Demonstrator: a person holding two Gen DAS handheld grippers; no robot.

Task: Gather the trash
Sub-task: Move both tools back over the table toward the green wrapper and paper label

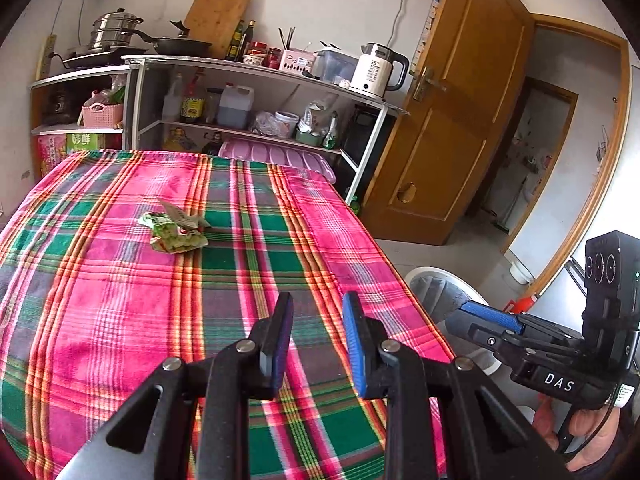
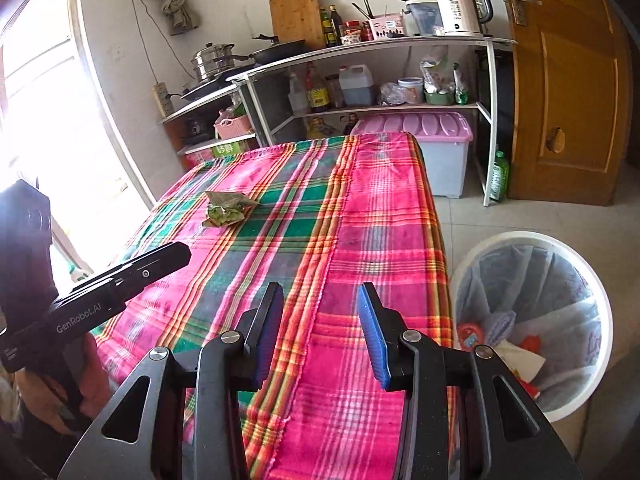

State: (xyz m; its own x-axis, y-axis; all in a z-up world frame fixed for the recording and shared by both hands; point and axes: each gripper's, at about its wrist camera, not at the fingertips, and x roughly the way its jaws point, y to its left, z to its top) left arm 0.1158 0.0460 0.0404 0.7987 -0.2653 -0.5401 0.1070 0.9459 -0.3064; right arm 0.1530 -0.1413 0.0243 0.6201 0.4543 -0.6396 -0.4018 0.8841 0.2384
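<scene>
Woven plaid cloth (image 1: 240, 280), crinkled glossy wrapper (image 1: 176, 230), white plastic bin (image 2: 592, 280), matt black tool (image 1: 316, 316)

The right gripper (image 2: 320, 304) hangs open and empty over the plaid tablecloth (image 2: 360, 216); a crumpled green wrapper (image 2: 226, 210) lies farther off, a lined bin (image 2: 528, 320) beside the table.

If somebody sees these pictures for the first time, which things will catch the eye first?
First comes the bright pink and green plaid cloth that covers the table. A crumpled green wrapper lies alone on its far part. On the floor at the table's right side stands a white trash bin with rubbish already inside.
</scene>
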